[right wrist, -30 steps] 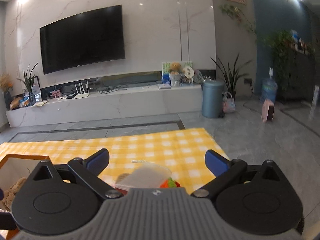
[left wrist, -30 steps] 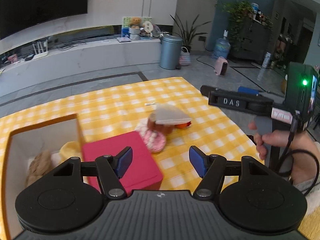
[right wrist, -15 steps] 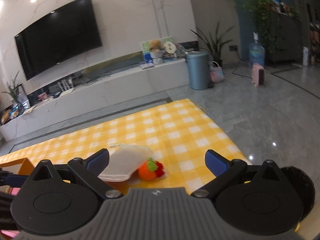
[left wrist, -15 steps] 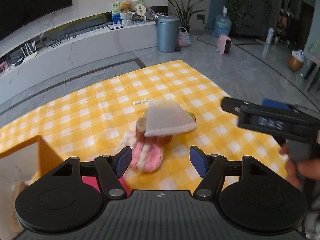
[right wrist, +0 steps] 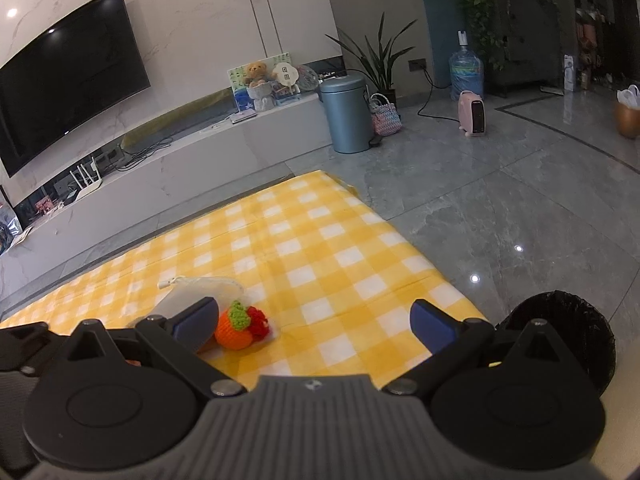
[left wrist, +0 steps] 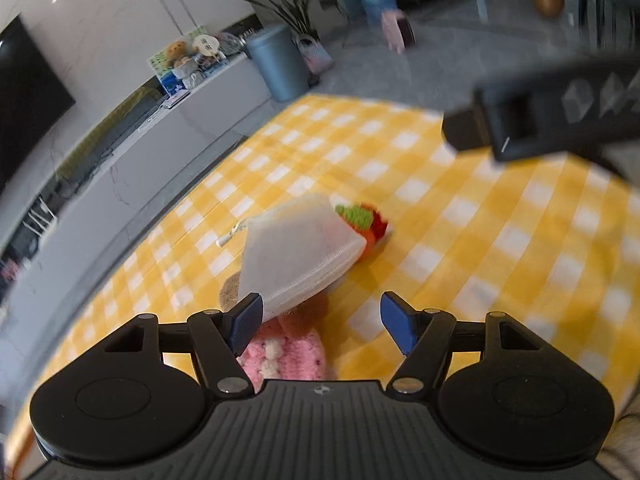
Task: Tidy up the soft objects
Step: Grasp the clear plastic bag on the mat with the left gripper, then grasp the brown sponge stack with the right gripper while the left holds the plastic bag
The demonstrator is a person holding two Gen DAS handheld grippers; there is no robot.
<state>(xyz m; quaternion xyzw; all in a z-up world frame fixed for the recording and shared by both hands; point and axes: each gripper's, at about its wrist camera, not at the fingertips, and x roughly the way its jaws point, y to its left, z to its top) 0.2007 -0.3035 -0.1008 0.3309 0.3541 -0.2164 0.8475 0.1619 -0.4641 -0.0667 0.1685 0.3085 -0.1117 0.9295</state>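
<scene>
Left gripper (left wrist: pixel 322 322): I read the jaws as spread, nothing between them. Mesh pouch (left wrist: pixel 298 254) lies on the checked surface (left wrist: pixel 460 248) just ahead of it, nearest the left finger; pink knit (left wrist: pixel 286 354) sits under the gripper, touching the pouch's near edge. A brown soft item under the pouch is mostly hidden. Orange knit (left wrist: pixel 362 222) is tucked against the pouch's far side. Right gripper (right wrist: pixel 314 322): jaws wide apart, empty; from it, the orange knit (right wrist: pixel 238 326) lies beside the left finger, the pouch (right wrist: pixel 192 292) behind that finger.
</scene>
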